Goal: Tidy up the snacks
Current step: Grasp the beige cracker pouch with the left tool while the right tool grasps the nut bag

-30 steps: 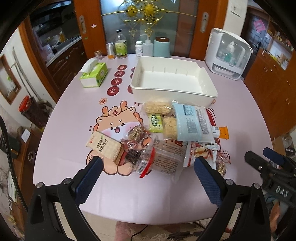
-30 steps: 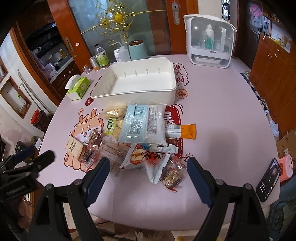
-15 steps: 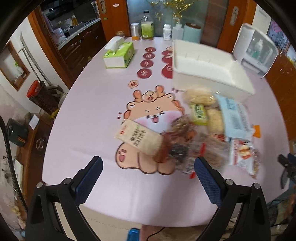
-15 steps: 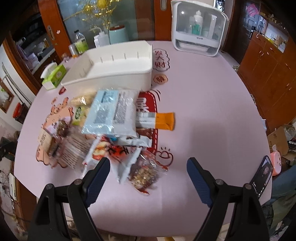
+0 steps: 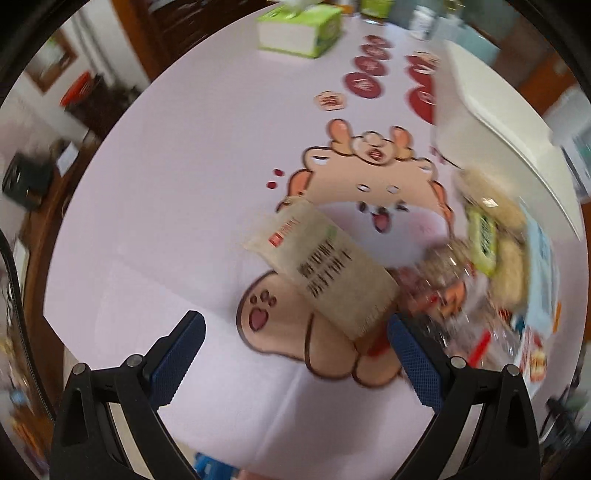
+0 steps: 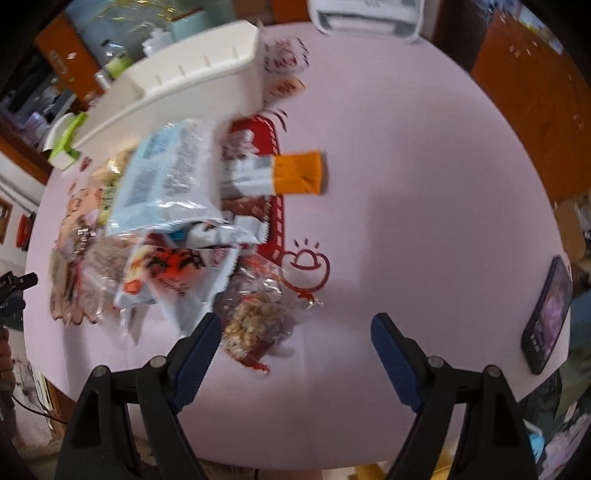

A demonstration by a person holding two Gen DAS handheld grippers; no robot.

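Left claw (image 5: 295, 354) points down at the pink table (image 5: 177, 177), its blue fingers spread wide with nothing between them but the cartoon print. The beige cracker packet (image 5: 325, 269) lies tilted just beyond the fingertips, its near end by the right finger at about one o'clock from the claw's middle. At three o'clock from that packet the snack pile runs on: a green-labelled packet (image 5: 482, 236), pale puffed cakes (image 5: 509, 221), a light-blue bag (image 5: 543, 266), all blurred. The white bin (image 5: 498, 110) sits at the pile's twelve o'clock, and the green tissue box (image 5: 299, 31) sits at the table's far edge.

Over to the right claw (image 6: 297, 338): spread wide and just narrowing, nothing pinched. The clear nut packet (image 6: 255, 321) lies on the table right beside its left finger. At eleven o'clock from it sit the white-and-orange wrapper (image 6: 173, 273) and the light-blue bag (image 6: 170, 177); an orange-ended bar (image 6: 295, 173) pokes out at twelve. The white bin (image 6: 192, 85) stands behind them. A phone (image 6: 546, 314) rests at the table's three o'clock edge.
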